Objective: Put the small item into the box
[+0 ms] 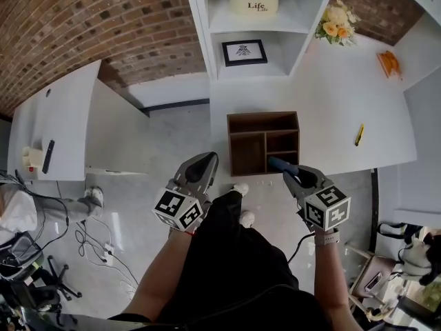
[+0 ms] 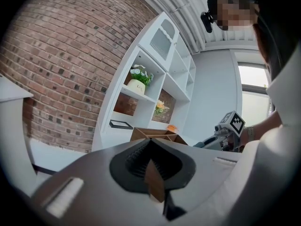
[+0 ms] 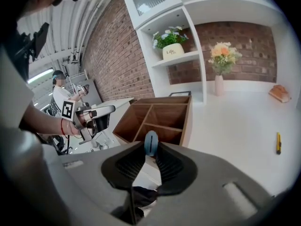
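Observation:
A brown wooden box (image 1: 262, 142) with several open compartments stands on the white table (image 1: 331, 109), near its front edge. My right gripper (image 1: 284, 169) is just in front of the box's right side and is shut on a small blue item (image 1: 279, 163). In the right gripper view the blue item (image 3: 151, 141) stands upright between the pads, with the box (image 3: 162, 119) beyond it. My left gripper (image 1: 207, 160) hovers left of the box, over the floor, its jaws shut and empty. The box (image 2: 155, 134) and the right gripper (image 2: 221, 138) also show in the left gripper view.
A yellow pen-like item (image 1: 359, 134) lies on the table right of the box, and an orange thing (image 1: 389, 62) lies farther back. Behind the box a white shelf holds a framed picture (image 1: 244, 52) and a plant pot (image 1: 253, 2). A flower vase (image 1: 337, 21) stands at the back right.

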